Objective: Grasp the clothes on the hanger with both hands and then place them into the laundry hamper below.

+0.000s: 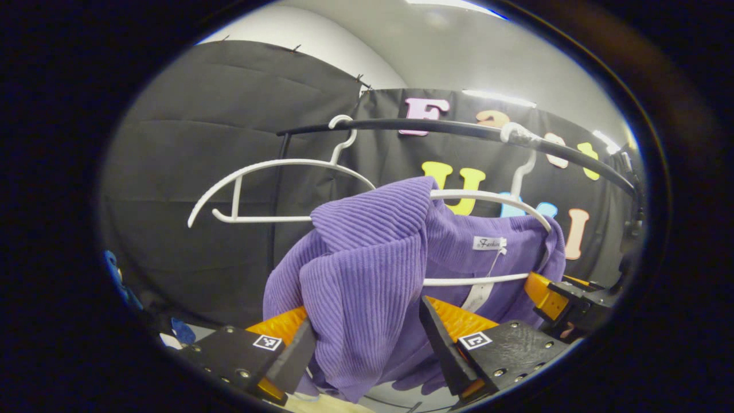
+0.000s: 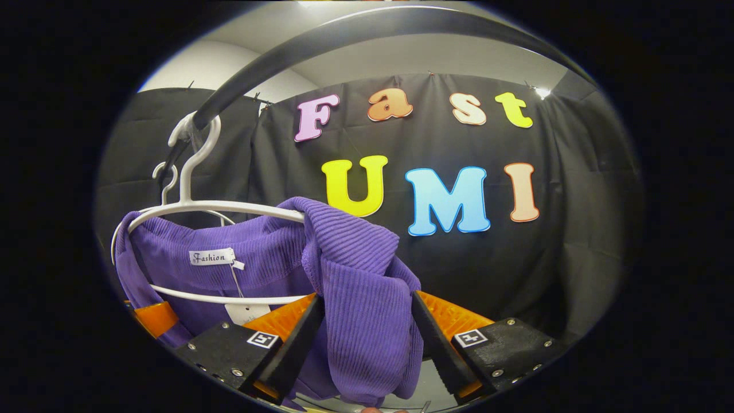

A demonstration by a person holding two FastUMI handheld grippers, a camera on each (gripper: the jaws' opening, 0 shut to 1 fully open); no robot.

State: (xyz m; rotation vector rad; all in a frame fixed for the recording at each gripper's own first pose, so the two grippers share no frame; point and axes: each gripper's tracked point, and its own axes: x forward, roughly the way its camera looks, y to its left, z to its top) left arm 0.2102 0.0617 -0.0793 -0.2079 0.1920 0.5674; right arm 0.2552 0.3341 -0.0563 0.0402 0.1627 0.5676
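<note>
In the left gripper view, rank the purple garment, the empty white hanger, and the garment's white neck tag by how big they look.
1. Purple garment, though it hangs nearest the camera, which inflates it.
2. Empty white hanger, wide but thin.
3. White neck tag, clearly smallest.

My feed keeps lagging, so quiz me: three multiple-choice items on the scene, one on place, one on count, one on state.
1. Where does the purple top hang?
A. on a white hanger
B. in a hamper
C. on the floor

2. How many white hangers are on the rail?
A. one
B. two
C. four

3. How does the right gripper stand?
A. closed, empty
B. both fingers pressing a fold of the top
C. holding the rail

Answers: 1 A, the top drapes over the hanger; 2 B, an empty hanger hangs beside it; 3 B, fabric sits between its fingers.
</note>
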